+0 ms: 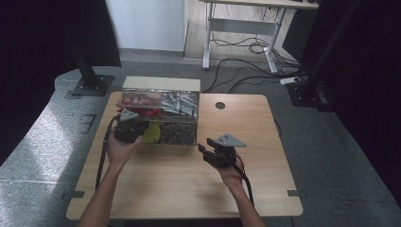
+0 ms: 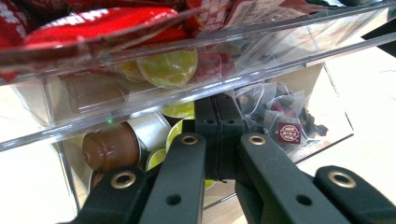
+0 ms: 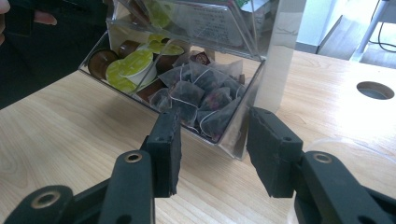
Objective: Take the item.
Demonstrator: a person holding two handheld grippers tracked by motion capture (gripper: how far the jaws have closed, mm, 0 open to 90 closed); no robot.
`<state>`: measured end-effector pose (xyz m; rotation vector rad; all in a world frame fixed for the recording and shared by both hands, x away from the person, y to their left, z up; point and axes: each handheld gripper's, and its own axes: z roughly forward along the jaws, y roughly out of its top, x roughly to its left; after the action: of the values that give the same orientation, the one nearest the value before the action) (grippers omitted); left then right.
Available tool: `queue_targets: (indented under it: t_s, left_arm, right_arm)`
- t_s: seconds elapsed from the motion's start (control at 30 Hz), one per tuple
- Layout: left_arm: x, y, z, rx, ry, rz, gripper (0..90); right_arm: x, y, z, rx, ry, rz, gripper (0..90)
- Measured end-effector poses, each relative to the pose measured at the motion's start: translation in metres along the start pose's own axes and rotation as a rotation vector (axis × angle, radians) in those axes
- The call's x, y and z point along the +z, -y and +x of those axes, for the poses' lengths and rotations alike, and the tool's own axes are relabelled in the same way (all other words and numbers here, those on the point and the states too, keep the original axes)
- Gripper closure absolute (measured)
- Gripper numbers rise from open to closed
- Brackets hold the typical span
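Observation:
A clear organiser box (image 1: 189,141) stands at the back left of the wooden table (image 1: 189,184). Its upper tier holds red packets (image 2: 93,23) and silver sachets (image 1: 182,101). The lower tier holds green and brown capsules (image 3: 126,70) on one side and dark tea bags (image 3: 205,93) on the other. My left gripper (image 1: 137,126) is at the box's left front; its jaws are shut together and point into the capsule compartment (image 2: 112,147) under the upper tray. My right gripper (image 1: 207,150) hovers in front of the tea bag compartment, open, with nothing between its pads (image 3: 168,149).
A round cable hole (image 1: 220,105) lies in the table to the right of the box. A faint curved clear rim (image 3: 345,142) shows beside the right jaw. Bare tabletop stretches in front of and to the right of the box. Stand bases and cables lie on the floor beyond.

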<state>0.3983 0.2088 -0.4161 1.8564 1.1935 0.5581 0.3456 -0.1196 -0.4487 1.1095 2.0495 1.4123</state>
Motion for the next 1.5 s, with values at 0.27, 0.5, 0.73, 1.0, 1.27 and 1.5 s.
queue_targets:
  t_s: [0.27,0.5,0.73,1.0,1.27,1.5]
  left_arm:
    - [0.001,0.0,-0.001,-0.001,0.001,0.0,90.0]
    - [0.001,-0.001,-0.001,0.002,0.001,0.004,90.0]
    - [0.002,-0.001,-0.001,0.003,0.003,0.007,90.0]
    - [0.002,0.0,-0.002,0.004,0.001,0.002,90.0]
    - [0.001,-0.001,-0.001,0.002,0.005,0.002,90.0]
    - [0.001,-0.001,-0.001,0.006,0.003,0.004,90.0]
  right_arm:
    - [0.011,-0.002,0.006,-0.01,-0.016,0.006,54.5]
    - [0.02,-0.004,0.01,0.0,-0.029,-0.005,54.3]
    - [0.03,-0.005,0.014,-0.007,-0.037,0.007,54.4]
    - [0.039,-0.003,0.016,-0.008,-0.039,0.015,55.3]
    - [0.05,-0.001,0.019,-0.008,-0.041,0.024,56.4]
    - [0.057,-0.001,0.022,-0.007,-0.044,0.022,57.1]
